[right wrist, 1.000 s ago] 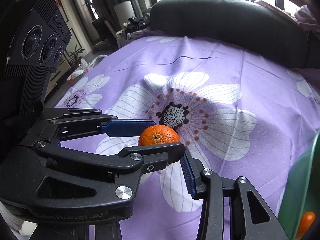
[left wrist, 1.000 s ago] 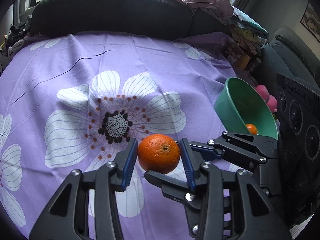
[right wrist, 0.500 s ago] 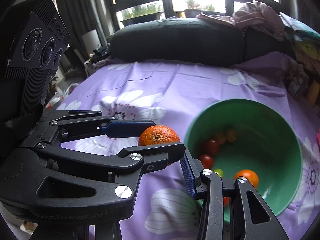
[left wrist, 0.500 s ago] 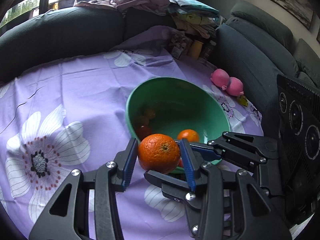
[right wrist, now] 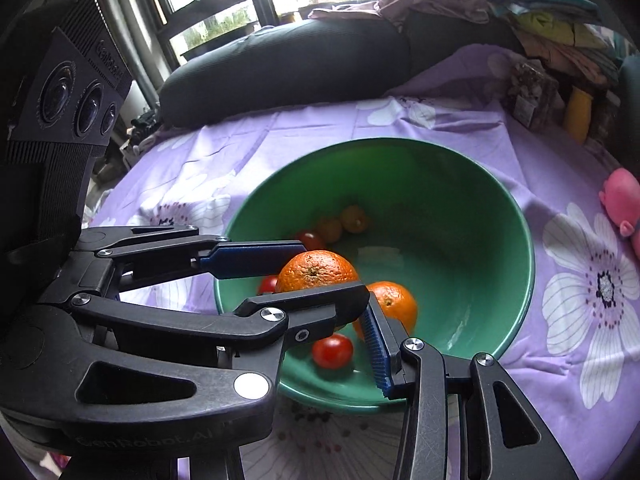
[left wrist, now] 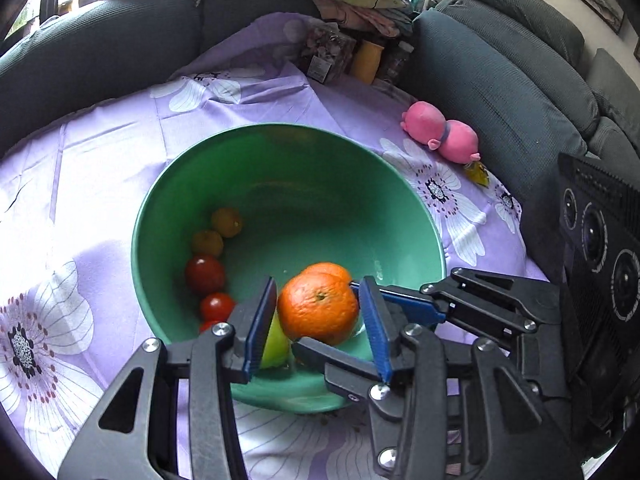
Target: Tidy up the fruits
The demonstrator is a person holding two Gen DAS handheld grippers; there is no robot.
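Purple floral cloth (left wrist: 100, 152) spread under my view, pink plush pig toy (left wrist: 442, 136) near the dark grey sofa (left wrist: 500, 92), folded clothes pile (right wrist: 540, 12) behind.

- The left wrist view looks forward and steeply down along the left gripper (left wrist: 318, 322), close above a green bowl (left wrist: 168, 200) that fills the middle of the picture.
- Its right edge takes in the right gripper (left wrist: 404, 312), crossing in from the side.
- The right wrist view looks forward and down from lower and to the right, with the same bowl (right wrist: 516, 240) just ahead.
- Its left half is filled by the left gripper (right wrist: 320, 276), very near.
- Both views share the bowl, the purple flowered cloth (left wrist: 100, 152) and the dark sofa (left wrist: 100, 40) beyond.
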